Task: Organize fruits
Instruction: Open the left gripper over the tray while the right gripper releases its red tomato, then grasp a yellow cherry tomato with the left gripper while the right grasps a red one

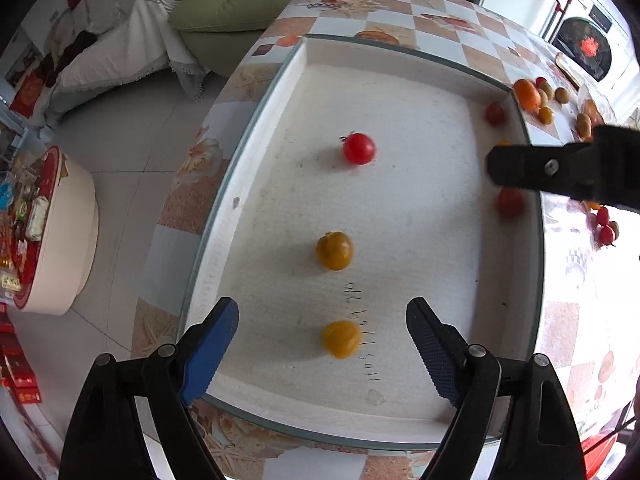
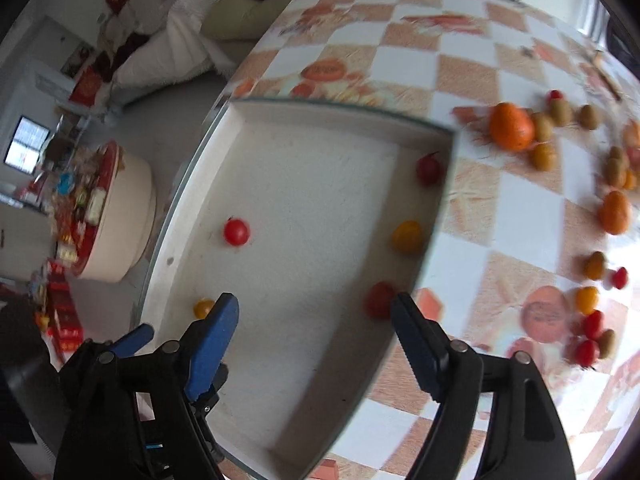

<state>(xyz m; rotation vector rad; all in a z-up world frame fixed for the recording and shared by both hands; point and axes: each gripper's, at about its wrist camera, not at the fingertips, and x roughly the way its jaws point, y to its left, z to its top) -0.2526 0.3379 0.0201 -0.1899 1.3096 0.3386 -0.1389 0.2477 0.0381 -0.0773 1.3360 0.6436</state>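
The left gripper (image 1: 322, 322) is wide open over the white tray (image 1: 400, 408) and holds nothing. A yellow tomato (image 1: 341, 339) lies in the tray between its fingers. A red tomato (image 1: 359, 148) sits farther in. The right gripper (image 2: 314, 320) is wide open too, and empty, above the tray's right wall. More fruit, like an orange (image 2: 511, 126), lies on the checked table (image 2: 472, 208).

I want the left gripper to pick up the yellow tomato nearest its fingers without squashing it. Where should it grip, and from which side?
Grip the yellow tomato across its round middle, coming straight down from above. It lies alone on the tray floor, already between the left gripper's open fingers, with bare space on both sides, so probably a gentle close is enough.
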